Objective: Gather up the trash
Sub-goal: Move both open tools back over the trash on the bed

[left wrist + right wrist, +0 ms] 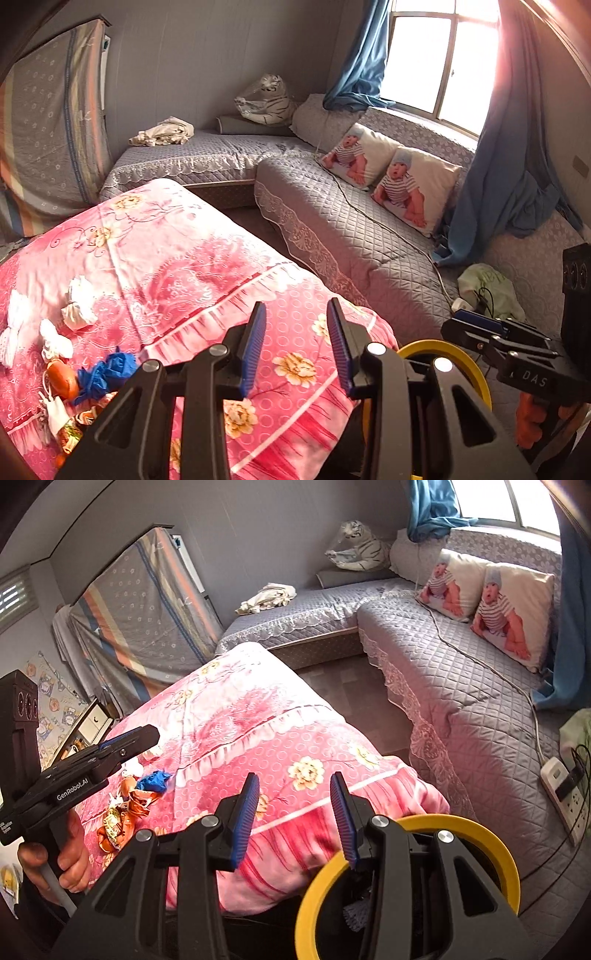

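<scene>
Left wrist view: your left gripper hangs released, nothing between pads, over pink quilt. Trash pile lies at quilt's left edge. Yellow-rimmed bin sits beside quilt's near right corner.

Right wrist view: your right gripper released, empty, above bin's rim.

Yellow bin mostly hidden behind right tool; contents unreadable. Wrappers cut off at frame edge.
</scene>
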